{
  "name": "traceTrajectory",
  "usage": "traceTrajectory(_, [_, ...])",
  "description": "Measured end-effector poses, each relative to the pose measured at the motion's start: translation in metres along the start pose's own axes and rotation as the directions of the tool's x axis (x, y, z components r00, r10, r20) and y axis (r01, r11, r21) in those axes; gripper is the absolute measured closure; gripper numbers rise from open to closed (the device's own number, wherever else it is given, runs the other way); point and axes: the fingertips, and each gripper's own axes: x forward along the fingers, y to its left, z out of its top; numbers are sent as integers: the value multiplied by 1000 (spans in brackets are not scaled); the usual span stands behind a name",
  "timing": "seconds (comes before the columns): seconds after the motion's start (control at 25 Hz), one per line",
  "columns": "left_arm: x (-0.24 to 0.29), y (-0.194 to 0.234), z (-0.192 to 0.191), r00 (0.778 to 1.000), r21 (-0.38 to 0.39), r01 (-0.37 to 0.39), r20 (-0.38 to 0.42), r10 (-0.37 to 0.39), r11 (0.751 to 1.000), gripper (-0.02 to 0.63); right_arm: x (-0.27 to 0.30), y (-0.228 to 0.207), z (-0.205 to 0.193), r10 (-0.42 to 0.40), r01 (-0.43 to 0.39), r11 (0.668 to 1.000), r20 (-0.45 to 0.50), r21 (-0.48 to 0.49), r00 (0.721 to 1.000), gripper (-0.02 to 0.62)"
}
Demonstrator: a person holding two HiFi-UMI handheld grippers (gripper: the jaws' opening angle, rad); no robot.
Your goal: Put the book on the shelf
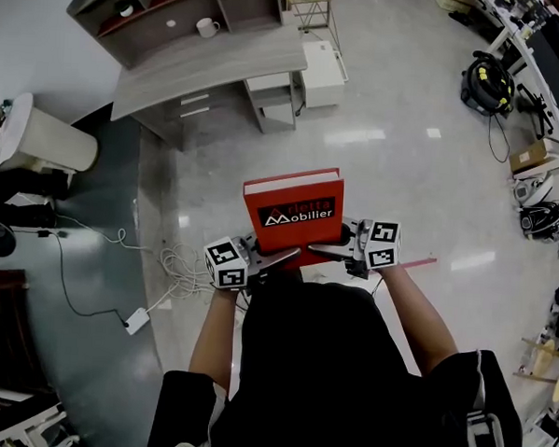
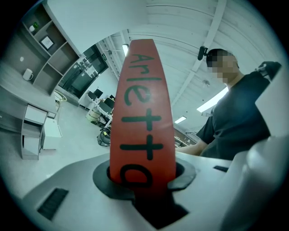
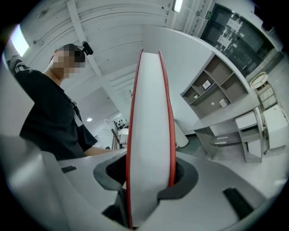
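A thick red book (image 1: 293,212) with white lettering on its cover is held flat in front of me, over the floor. My left gripper (image 1: 276,257) is shut on its near left part, and my right gripper (image 1: 323,251) is shut on its near right part. The left gripper view looks along the red spine (image 2: 142,117), which is clamped between the dark pads. In the right gripper view the white page edge (image 3: 149,135) stands between the jaws. The grey desk with its shelf unit (image 1: 169,11) stands ahead at the upper left, well beyond the book.
A white mug (image 1: 207,26) stands on the desk (image 1: 208,65) under the shelves. A white drawer cabinet (image 1: 322,73) stands to the desk's right. White cables and a power strip (image 1: 137,320) lie on the floor at my left. Bags and equipment (image 1: 487,84) lie to the right.
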Motion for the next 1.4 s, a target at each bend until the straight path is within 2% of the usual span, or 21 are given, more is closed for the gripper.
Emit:
traceTrajectory(0.32, [-21,90,74,1000,4,8,-2,-8,1000,446,45,-88,67,-29,29,1000,3,-6,1000,422])
traceTrajectory(0.6, [-66,172,144,1000,1,-28,-6,28,1000,446,112,-161,130,-41,41,999,7,17,999,419])
traceTrajectory(0.76, [-85,205,178,1000,-1,-12,3,12,1000,446,140,-191,160,-57,58,998,-9,18,998,419])
traceTrajectory(0.92, [-109,267,214,1000,-5,-2,16,2,1000,446,179,-248,192,-84,85,996,-26,22,996,417])
traceTrajectory(1.12, [-116,291,216,999,-9,-54,2,54,998,441,192,-272,190,-128,129,990,-29,55,991,390])
traceTrajectory(1.28, [-124,306,223,998,-7,-57,-4,57,998,437,203,-284,197,-141,143,988,-40,51,989,390])
traceTrajectory(1.4, [-135,333,239,998,-2,-67,-5,67,998,431,220,-308,210,-155,157,986,-47,47,987,390])
